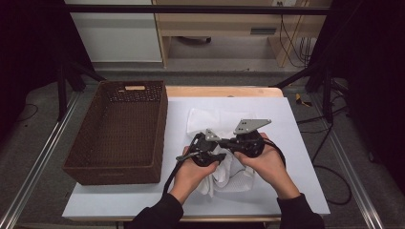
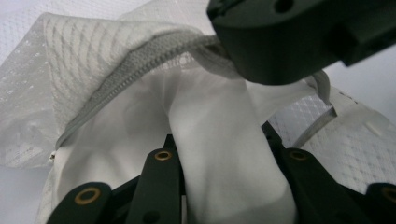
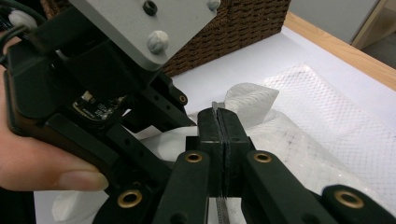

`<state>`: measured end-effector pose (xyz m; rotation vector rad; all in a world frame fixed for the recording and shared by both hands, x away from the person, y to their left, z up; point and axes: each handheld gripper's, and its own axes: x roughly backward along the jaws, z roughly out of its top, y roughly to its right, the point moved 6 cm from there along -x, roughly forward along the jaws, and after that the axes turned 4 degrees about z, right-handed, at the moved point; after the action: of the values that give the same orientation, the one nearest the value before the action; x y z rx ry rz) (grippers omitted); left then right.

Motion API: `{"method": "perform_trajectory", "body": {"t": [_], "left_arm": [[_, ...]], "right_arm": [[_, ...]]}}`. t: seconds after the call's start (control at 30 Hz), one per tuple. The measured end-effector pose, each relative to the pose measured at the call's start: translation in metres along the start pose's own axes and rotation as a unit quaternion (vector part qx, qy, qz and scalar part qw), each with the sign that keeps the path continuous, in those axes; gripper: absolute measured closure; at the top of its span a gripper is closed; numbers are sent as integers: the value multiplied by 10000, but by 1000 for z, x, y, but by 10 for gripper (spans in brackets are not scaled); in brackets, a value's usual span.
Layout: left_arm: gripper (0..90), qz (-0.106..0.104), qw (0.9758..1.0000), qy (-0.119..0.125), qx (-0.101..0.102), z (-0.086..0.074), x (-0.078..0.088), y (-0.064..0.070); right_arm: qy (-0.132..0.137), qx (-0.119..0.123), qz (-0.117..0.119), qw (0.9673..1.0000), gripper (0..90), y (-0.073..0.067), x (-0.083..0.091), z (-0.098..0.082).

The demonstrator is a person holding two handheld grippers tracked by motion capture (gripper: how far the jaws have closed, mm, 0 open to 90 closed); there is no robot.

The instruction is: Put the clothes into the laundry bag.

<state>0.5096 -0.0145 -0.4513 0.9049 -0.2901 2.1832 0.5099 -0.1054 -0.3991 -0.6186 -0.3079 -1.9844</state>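
Nearest to the camera, a roll of white cloth (image 2: pixel 224 154) clamped between the jaws of the left gripper (image 1: pixel 203 153), long axis running straight out from the jaws into the open mouth of the white mesh bag (image 2: pixel 79 60). Zipper edge (image 2: pixel 140 63) just above and beyond these jaws. Right gripper (image 3: pixel 219 128) with jaws pressed together on that grey zipper strip. Brown wicker basket (image 1: pixel 117 129) beyond, with nothing seen inside.

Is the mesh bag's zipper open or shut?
Open: in the left gripper view the zipper edge gapes and white cloth enters the mesh bag.
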Motion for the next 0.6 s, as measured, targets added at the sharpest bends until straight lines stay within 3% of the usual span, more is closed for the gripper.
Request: {"method": "perform_trajectory", "body": {"t": [0.6], "left_arm": [[656, 161, 9995, 224, 183, 0, -12, -4]], "right_arm": [[-59, -64, -29, 10000, 898, 4, 3, -6]]}}
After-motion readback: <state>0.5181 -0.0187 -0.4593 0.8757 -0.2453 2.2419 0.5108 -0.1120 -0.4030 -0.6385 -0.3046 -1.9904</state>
